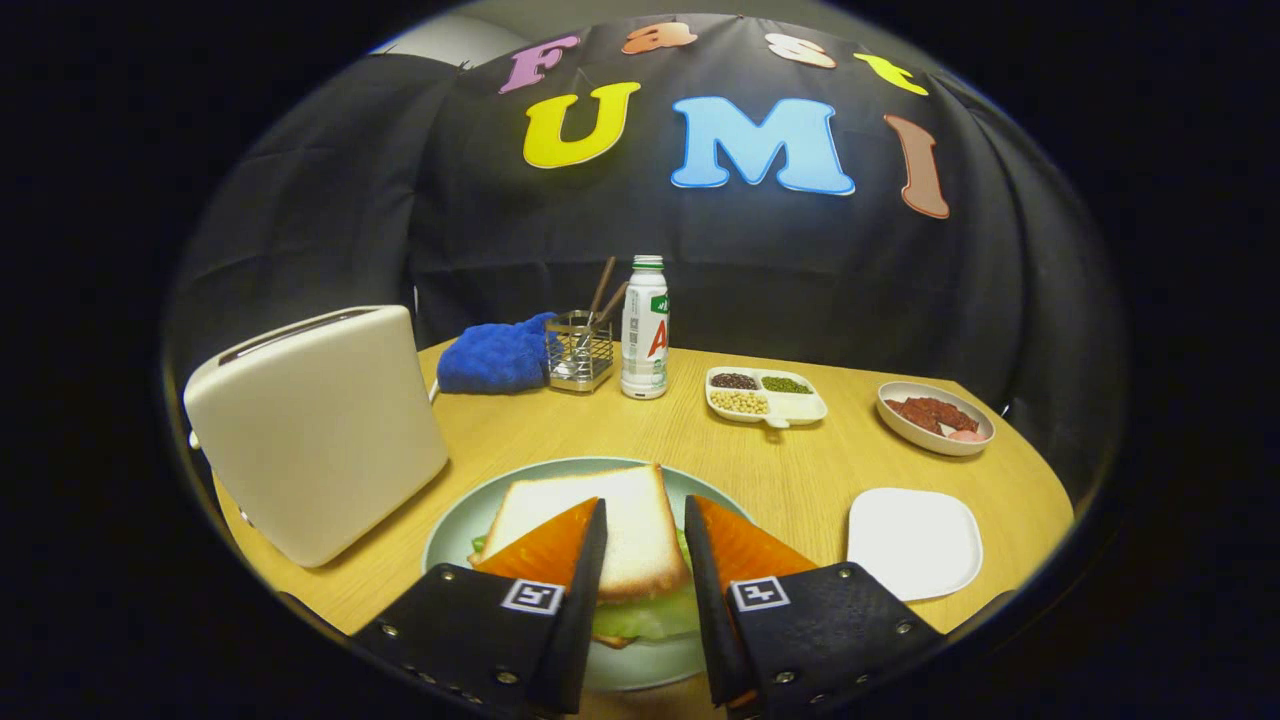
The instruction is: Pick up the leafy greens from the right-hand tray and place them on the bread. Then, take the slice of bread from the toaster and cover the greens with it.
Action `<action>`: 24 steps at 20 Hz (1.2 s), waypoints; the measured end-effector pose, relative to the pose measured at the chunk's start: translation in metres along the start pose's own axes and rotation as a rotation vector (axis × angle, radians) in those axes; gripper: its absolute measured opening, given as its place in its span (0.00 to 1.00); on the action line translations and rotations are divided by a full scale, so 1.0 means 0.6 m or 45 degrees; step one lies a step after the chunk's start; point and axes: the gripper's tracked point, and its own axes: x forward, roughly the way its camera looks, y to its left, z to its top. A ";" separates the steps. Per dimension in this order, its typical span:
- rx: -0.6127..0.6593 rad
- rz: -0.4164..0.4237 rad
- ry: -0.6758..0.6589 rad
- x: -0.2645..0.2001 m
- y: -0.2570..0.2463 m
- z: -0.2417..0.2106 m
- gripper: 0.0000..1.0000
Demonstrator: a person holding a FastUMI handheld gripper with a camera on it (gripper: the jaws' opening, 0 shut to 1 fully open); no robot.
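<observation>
We see the top bread slice [600, 525] lying white and flat over the leafy greens [648, 618], whose edge pokes out, all on the green plate [455, 530] beside the toaster [315, 430]. Divided dish [768, 394] holds beans; bowl [935, 417] holds reddish pieces; white tray [913, 542] bare. Gripper [645, 525] spread apart over the sandwich, gripping nothing.

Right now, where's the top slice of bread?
The bread slice lies on the leafy greens on the green plate, between the open gripper's fingers, beside the toaster.
</observation>
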 end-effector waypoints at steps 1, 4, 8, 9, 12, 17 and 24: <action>-0.054 -0.045 -0.024 -0.005 -0.011 0.004 0.51; -0.092 -0.057 -0.098 -0.015 -0.008 0.014 0.51; -0.006 -0.056 -0.198 -0.042 -0.018 0.051 0.48; -0.001 -0.061 -0.208 -0.048 -0.024 0.056 0.48; 0.015 -0.085 -0.234 -0.062 -0.045 0.066 0.48; 0.069 -0.153 -0.296 -0.096 -0.108 0.085 0.48; 0.126 -0.251 -0.325 -0.134 -0.246 0.082 0.48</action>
